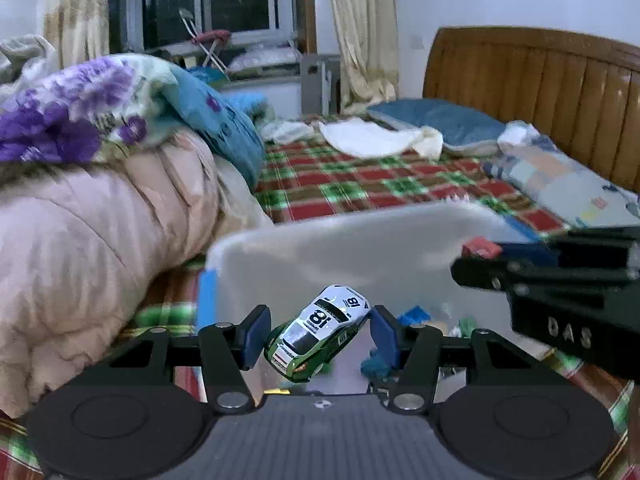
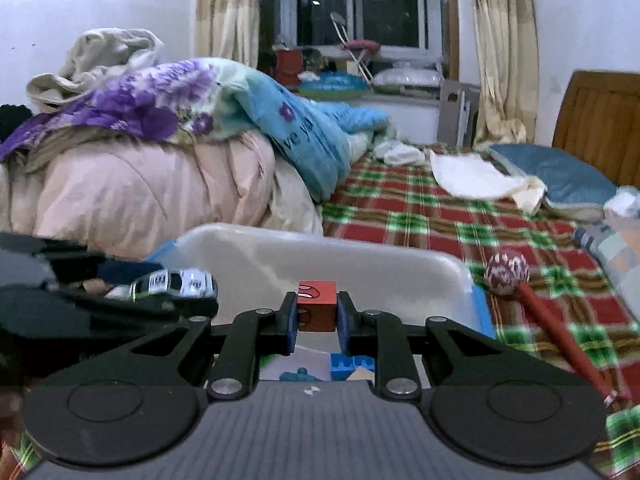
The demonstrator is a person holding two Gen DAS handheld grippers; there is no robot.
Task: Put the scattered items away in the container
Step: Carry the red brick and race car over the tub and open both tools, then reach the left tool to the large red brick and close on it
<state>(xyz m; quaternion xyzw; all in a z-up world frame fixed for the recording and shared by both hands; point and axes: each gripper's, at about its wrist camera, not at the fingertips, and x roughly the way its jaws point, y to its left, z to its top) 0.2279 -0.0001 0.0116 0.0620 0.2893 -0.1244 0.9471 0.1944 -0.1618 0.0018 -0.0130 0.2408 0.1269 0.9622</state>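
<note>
A translucent white plastic bin [image 1: 320,252] with blue handles sits on the plaid bed; it also shows in the right wrist view [image 2: 328,256]. My left gripper [image 1: 316,336] is open over the bin, and a green and white toy car [image 1: 320,332] numbered 18 hangs tilted between its blue pads, touching only the right pad. My right gripper [image 2: 317,312] is shut on a red wooden block [image 2: 317,306] above the bin. The right gripper also shows at the right edge of the left wrist view [image 1: 560,280]. Small blue and green toys [image 1: 416,316] lie in the bin.
A red-handled mallet with a patterned ball head [image 2: 508,274] lies on the plaid sheet [image 2: 420,216] right of the bin. Piled quilts [image 1: 100,216] rise to the left. Pillows [image 1: 440,120] and a wooden headboard [image 1: 540,88] stand at the far right.
</note>
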